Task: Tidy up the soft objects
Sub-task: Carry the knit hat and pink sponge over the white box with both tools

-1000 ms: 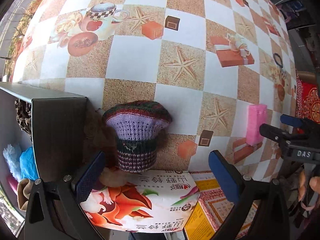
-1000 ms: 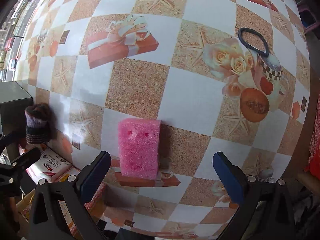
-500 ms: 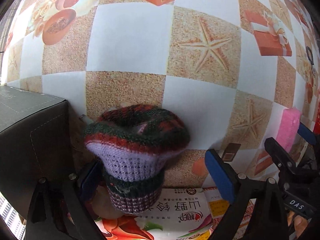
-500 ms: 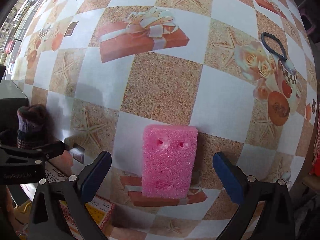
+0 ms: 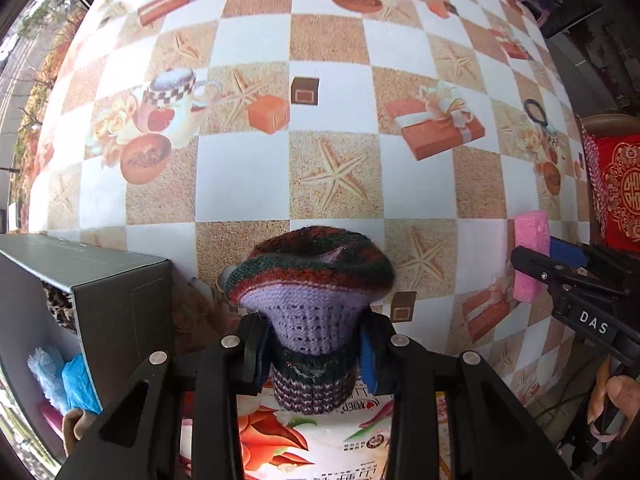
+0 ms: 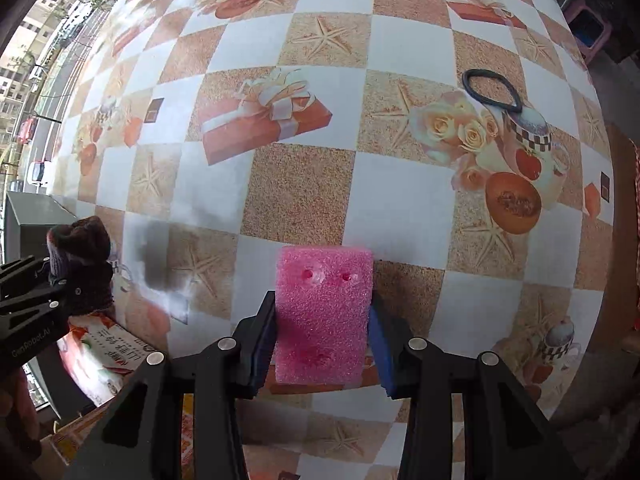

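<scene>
Both pickups made, sorting still ahead. Left hand-held gripper [image 5: 316, 354], jaws just closed, clamped on knitted hat [image 5: 312, 280] near tabletop [image 5: 240, 176] front edge, beside dark box [image 5: 120, 304] holding other soft things. Right hand-held gripper [image 6: 322, 344], jaws likewise just closed, clamped on pink sponge [image 6: 322, 312]. Black hair tie [image 6: 492, 91] left lying toward far right corner.

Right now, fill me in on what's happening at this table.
A person is working two handheld claws over a checkered tablecloth. The left claw has just closed on a striped knitted wool hat, pads pressing its purple band. The right claw has just closed on a pink rectangular foam sponge. A dark open box holding soft items stands to the left. A black hair tie lies untouched.
</scene>
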Motion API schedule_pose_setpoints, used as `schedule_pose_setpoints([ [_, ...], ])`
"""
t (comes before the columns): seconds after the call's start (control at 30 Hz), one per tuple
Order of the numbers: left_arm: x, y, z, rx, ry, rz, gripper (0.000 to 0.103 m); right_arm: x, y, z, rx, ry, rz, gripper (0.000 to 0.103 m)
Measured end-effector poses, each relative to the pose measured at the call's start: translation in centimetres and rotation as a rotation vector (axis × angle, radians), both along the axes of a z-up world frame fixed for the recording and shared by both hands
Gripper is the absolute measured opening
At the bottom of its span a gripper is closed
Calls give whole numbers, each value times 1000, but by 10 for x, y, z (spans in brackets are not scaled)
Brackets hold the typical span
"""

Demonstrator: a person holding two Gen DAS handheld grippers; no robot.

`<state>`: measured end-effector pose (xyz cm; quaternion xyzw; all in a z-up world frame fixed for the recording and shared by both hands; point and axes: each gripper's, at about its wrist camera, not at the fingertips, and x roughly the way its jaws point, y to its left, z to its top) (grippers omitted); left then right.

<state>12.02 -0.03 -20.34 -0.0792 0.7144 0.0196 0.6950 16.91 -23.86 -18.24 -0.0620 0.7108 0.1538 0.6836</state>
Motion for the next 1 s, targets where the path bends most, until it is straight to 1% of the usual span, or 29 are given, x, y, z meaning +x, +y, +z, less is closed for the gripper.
schedule_pose_setpoints([
  [0.03, -4, 1, 9, -1, -25, 1, 38, 4, 0, 13, 8, -13, 5, 44],
  [0.2, -24, 8, 57, -33, -125, 25, 38, -7, 3, 63, 55, -85, 26, 44],
  [0.23, -27, 2, 67, -35, -143, 26, 38, -5, 6, 70, 66, -100, 30, 44],
  [0.3, -35, -5, 78, -47, -175, 27, 38, -8, 13, 89, 81, -132, 45, 44],
  [0.33, -39, -4, 85, -54, -188, 28, 38, -4, 29, 86, 87, -144, 53, 44],
  [0.4, -49, -3, 95, -73, -207, 37, 38, -8, 44, 98, 103, -165, 69, 44],
  [0.43, -53, 0, 99, -82, -216, 41, 38, -10, 57, 98, 108, -177, 76, 44],
  [0.63, -85, 14, 129, -101, -275, 58, 38, -36, 85, 136, 156, -225, 122, 44],
  [0.73, -99, 23, 137, -106, -294, 70, 38, -51, 98, 150, 166, -233, 151, 44],
  [0.87, -122, 39, 147, -111, -323, 89, 38, -73, 117, 162, 187, -223, 179, 44],
  [1.0, -147, 56, 150, -109, -324, 112, 38, -100, 142, 171, 224, -207, 212, 44],
])
